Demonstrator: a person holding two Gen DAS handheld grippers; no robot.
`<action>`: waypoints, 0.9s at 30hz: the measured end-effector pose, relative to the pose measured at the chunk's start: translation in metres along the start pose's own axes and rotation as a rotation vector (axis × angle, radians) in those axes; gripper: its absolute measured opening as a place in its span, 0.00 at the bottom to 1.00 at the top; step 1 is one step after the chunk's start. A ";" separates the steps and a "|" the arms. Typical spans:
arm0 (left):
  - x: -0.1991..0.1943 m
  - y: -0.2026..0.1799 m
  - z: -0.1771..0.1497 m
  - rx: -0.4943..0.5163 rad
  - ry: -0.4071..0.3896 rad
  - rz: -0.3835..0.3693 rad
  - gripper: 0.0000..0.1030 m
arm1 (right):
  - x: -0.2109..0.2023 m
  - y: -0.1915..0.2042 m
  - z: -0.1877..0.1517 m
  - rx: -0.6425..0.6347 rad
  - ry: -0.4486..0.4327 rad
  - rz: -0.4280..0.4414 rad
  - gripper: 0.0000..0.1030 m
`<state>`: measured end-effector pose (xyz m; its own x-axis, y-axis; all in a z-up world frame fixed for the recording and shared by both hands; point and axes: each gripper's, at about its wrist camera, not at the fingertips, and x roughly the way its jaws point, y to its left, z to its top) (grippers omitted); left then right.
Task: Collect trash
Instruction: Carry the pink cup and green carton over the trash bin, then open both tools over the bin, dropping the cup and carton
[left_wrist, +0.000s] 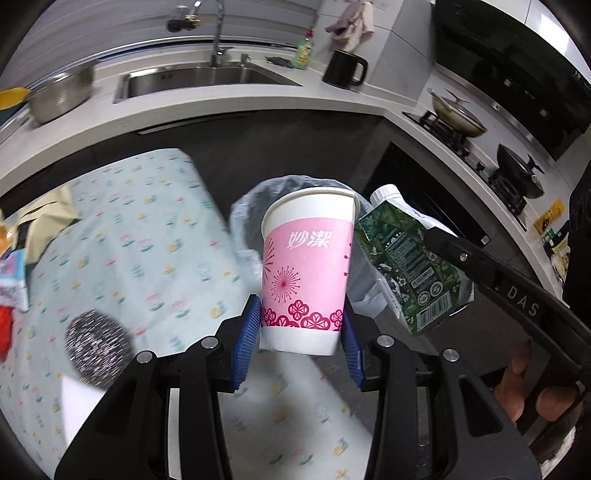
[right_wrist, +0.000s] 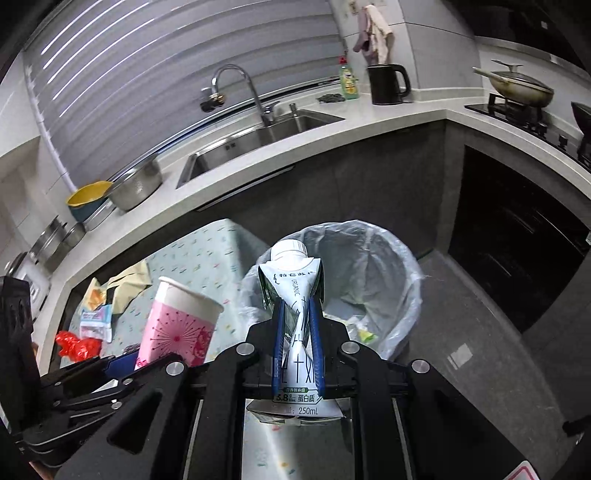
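My left gripper (left_wrist: 301, 308) is shut on a pink and white paper cup (left_wrist: 306, 266), held upright by its base between the blue pads. Behind the cup stands a trash bin (left_wrist: 243, 221) with a clear liner. My right gripper (right_wrist: 296, 304) is shut on a crushed green and white milk carton (right_wrist: 291, 266), cap end pointing forward over the bin's near rim (right_wrist: 388, 266). The left wrist view shows the carton (left_wrist: 406, 258) right beside the cup. The right wrist view shows the cup (right_wrist: 177, 325) to the left, over the table.
A table with a patterned cloth (left_wrist: 147, 221) lies left of the bin and carries a steel scourer (left_wrist: 98, 343), a red wrapper (right_wrist: 77, 343) and several other scraps. Behind run a counter with a sink (right_wrist: 258, 144), a black kettle (right_wrist: 388, 85) and a stove with pans (right_wrist: 517, 88).
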<state>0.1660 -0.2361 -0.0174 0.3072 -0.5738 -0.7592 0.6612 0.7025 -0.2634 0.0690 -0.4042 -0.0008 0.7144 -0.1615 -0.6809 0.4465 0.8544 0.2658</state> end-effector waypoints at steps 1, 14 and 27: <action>0.008 -0.003 0.004 0.002 0.010 -0.017 0.39 | 0.002 -0.004 0.002 0.005 -0.002 -0.008 0.13; 0.069 -0.025 0.037 0.028 0.064 -0.053 0.40 | 0.025 -0.037 0.017 0.054 -0.005 -0.064 0.13; 0.052 0.004 0.039 -0.023 -0.002 -0.002 0.54 | 0.045 -0.027 0.025 0.039 0.003 -0.049 0.13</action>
<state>0.2111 -0.2800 -0.0344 0.3071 -0.5758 -0.7577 0.6457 0.7110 -0.2786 0.1023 -0.4465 -0.0216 0.6897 -0.2016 -0.6955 0.5016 0.8257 0.2581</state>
